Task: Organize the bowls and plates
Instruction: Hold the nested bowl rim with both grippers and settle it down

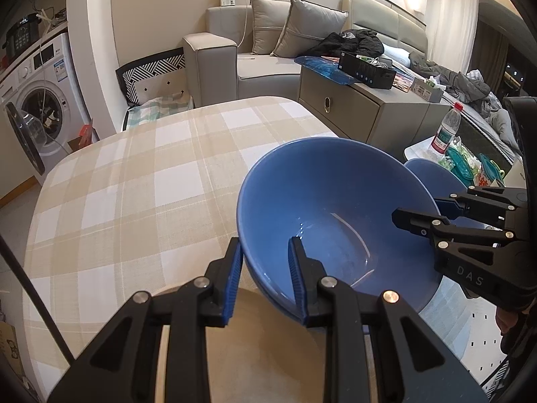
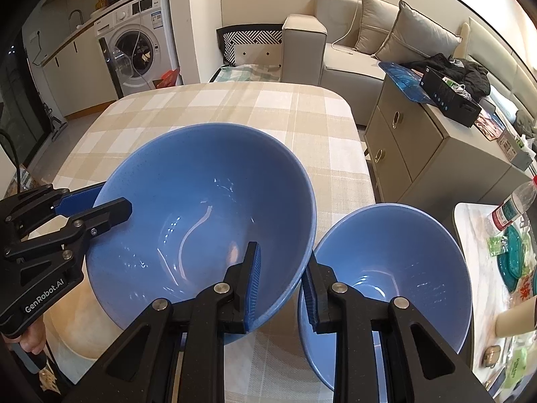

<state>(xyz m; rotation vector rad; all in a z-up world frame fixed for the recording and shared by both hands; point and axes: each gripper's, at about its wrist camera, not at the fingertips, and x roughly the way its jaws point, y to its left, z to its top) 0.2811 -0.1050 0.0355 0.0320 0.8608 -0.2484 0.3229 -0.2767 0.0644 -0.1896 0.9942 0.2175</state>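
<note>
Large blue bowl (image 1: 335, 221) pinched on two opposite sides of rim, tilted, lifted off plaid tablecloth (image 1: 134, 174). Left gripper (image 1: 265, 278) nearly closed, rim wall between blue pads, one pad inside, one outside. Right gripper (image 2: 282, 285) same: nearly closed on near rim, one pad inside the bowl, other outside, just beside small blue bowl (image 2: 396, 268). Two-sided grip probably for stability: wide bowl, heavy, one pinch would let it swing. Tilt likely a by-product of both grippers pointing steeply down.

Small bowl sits right of large one, near table edge, rims close, touching or not unclear. Probable aim: nesting or stacking by size, judgement only. Beige round plate (image 1: 241, 346) under the left gripper, partly hidden by fingers; maybe the landing spot for the bowl, can't confirm.

View differences: left wrist shows plate clearly, small bowl mostly hidden behind large one, right gripper entering from right side. Right wrist shows small bowl whole, empty, plus left gripper (image 2: 110, 211) clamped on far-left rim and a bit of the person's hand (image 2: 32, 336) on its handle. Plate only a beige sliver at lower left there. Side table with water bottle (image 2: 513, 205) at right, well apart from the bowls.
</note>
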